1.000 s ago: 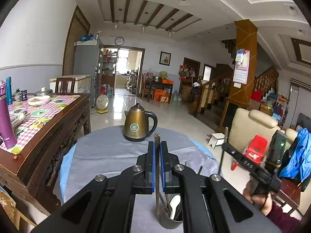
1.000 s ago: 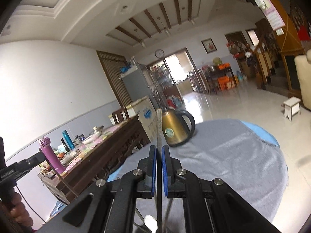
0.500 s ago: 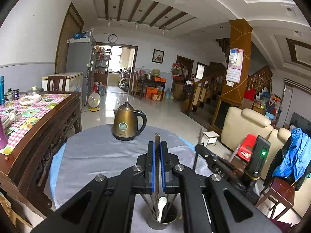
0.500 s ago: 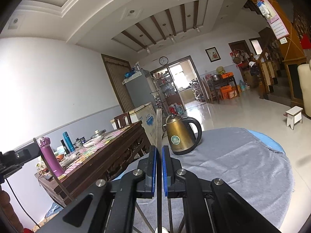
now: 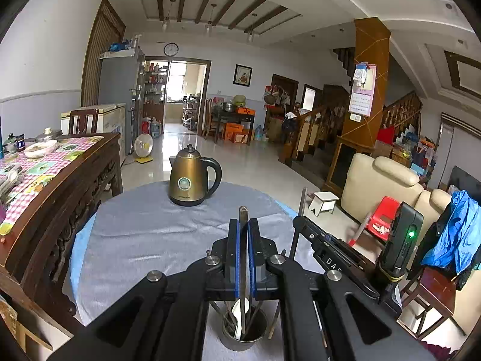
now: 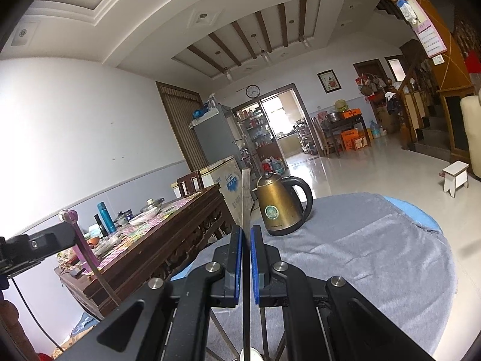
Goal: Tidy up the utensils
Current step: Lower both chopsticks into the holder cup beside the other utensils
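My left gripper [image 5: 243, 228] is shut on a thin metal utensil handle [image 5: 243, 215] held upright over a small metal cup [image 5: 244, 335]. The cup stands on the grey cloth near the table's front edge and holds a white spoon [image 5: 240, 313] and several other utensils. My right gripper [image 6: 246, 234] is shut on a long flat metal utensil handle [image 6: 246, 198] that rises well above the pads. The right gripper also shows at the right of the left wrist view [image 5: 303, 222]. The left gripper shows at the left edge of the right wrist view [image 6: 64, 228].
A brass electric kettle [image 5: 189, 177] stands at the far side of the round table with the grey cloth [image 5: 144, 228]. A carved wooden sideboard [image 5: 69, 186] with dishes stands close on the left. A cream armchair [image 5: 378, 192] and red stool [image 5: 384, 216] are at the right.
Both grippers have drawn back and down toward the table's near edge. The kettle looks farther away in the left wrist view. The cup shows more fully below the left gripper.
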Available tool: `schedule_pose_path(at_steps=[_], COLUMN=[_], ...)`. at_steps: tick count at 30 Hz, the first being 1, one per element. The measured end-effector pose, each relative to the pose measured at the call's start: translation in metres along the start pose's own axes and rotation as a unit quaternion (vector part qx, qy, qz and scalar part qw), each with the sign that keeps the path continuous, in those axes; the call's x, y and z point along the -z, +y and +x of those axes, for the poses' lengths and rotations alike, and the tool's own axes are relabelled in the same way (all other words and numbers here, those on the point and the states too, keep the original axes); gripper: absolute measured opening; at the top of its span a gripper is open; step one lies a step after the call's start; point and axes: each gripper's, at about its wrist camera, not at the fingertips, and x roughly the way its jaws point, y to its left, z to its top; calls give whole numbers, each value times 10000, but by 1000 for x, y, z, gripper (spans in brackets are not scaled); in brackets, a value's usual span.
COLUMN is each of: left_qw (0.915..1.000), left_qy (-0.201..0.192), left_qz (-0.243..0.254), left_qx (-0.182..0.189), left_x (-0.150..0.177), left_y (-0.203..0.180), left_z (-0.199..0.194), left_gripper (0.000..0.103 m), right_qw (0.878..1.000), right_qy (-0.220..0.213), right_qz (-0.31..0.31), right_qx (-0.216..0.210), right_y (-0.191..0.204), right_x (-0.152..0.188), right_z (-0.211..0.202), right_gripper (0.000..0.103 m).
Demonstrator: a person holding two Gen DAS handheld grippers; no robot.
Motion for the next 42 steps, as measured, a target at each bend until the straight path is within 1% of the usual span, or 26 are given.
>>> schedule_pose_path(at_steps=[7, 15, 24, 27, 34, 39, 42], left_qw=[9999, 9995, 9981, 9979, 9984, 9978, 9976], left_qy=[119, 274, 476, 513, 418, 519, 511], left_qz=[-9, -103, -354, -393, -388, -419, -454], left_qx=[-22, 76, 148, 100, 32, 0, -46], left_x=[2, 8, 15, 16, 13, 19, 20], left_y=[-3, -5, 4, 7, 11, 15, 20], left_z=[9, 19, 34, 38, 34, 37, 36], left_gripper=[5, 5, 5, 5, 5, 5, 5], right_qw=[10000, 9994, 9981, 9977, 9973, 9981, 9984], right_qy=[14, -58, -214, -323, -584, -531, -492], right_qz=[91, 350, 563, 578, 334, 85, -82], right_qx=[-6, 51, 122, 162, 283, 288, 284], right_y=[-7, -23, -33, -34, -23, -11, -4], right_x=[5, 9, 10, 12, 11, 19, 24], right_z=[-1, -4, -6, -7, -11, -8, -7], right_gripper=[6, 6, 6, 6, 6, 6, 6])
